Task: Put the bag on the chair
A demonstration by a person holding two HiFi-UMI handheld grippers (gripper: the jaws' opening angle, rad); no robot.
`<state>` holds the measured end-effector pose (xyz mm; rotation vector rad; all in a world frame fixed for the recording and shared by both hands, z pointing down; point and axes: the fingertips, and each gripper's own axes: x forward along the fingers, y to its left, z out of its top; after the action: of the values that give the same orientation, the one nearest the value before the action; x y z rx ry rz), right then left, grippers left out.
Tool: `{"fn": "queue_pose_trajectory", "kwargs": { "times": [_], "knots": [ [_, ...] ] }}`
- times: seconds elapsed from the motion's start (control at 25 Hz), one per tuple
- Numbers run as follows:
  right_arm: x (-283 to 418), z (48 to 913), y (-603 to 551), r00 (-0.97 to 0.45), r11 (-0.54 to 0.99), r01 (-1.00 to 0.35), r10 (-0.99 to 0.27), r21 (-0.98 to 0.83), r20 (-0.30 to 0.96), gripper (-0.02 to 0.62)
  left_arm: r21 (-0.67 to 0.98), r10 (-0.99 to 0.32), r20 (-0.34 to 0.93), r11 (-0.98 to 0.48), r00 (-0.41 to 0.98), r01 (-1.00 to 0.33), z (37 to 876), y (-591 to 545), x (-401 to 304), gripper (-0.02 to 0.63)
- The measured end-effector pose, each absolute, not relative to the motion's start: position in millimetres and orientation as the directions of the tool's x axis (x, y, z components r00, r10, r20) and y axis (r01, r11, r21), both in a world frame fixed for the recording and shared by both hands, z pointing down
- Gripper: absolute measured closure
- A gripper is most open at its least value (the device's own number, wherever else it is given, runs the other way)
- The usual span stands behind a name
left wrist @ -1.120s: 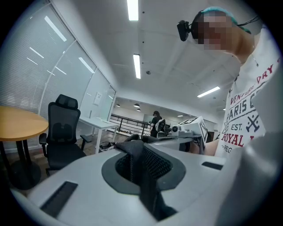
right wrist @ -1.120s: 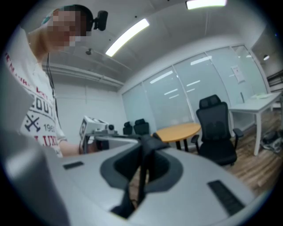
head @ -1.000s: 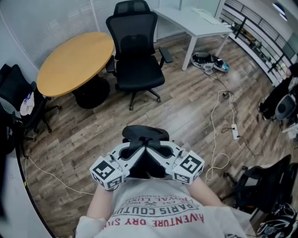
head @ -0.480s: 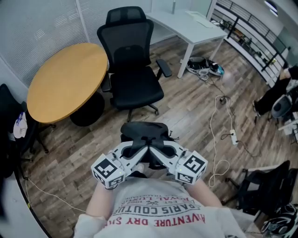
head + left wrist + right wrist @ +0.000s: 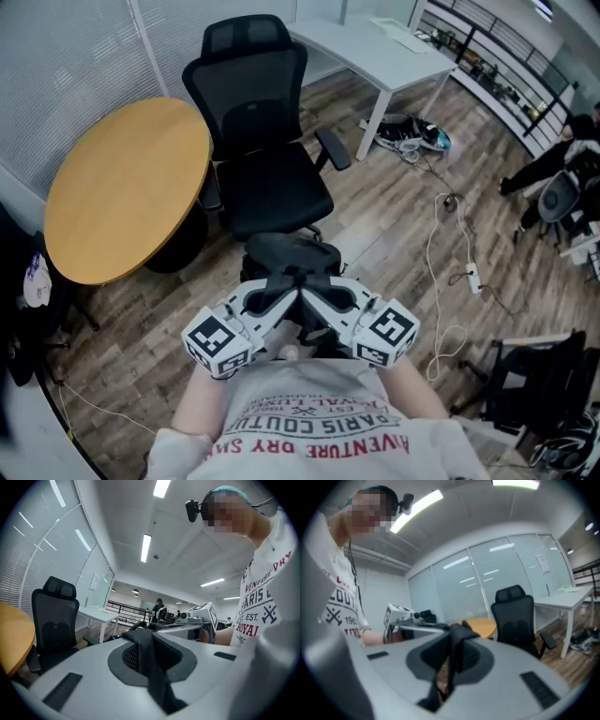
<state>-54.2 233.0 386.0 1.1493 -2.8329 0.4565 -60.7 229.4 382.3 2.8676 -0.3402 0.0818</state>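
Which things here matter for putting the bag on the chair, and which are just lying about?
For the job: bag, chair, left gripper and right gripper, both shut on the bag.
Lying about: round table, white desk, shoes, cable.

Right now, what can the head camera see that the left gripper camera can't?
Only the head view shows the floor cables and the body of the black bag. Only the left gripper view shows ceiling lights and the left gripper shut on the strap. Both show the chair, round table, white desk and right gripper.
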Motion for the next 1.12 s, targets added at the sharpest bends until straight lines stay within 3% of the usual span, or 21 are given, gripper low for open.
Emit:
{"fn": "queue_pose_trajectory", "kwargs": {
  "times": [0.76,1.12],
  "knots": [
    [54.4,414.9,34.7,-0.905,0.885,-0.41,-0.363,-0.221,0.223,0.551,0.325,-0.525,0.094,-0.787,0.846,-0.524,410.3,11.9,48.9,0.557],
    [82.3,423.5,-65.0,-0.897,0.88,-0.419,-0.364,-0.223,0.249,0.551,0.323,-0.561,0.129,-0.756,0.818,-0.569,423.8,-77.8,75.5,0.557]
  ]
}}
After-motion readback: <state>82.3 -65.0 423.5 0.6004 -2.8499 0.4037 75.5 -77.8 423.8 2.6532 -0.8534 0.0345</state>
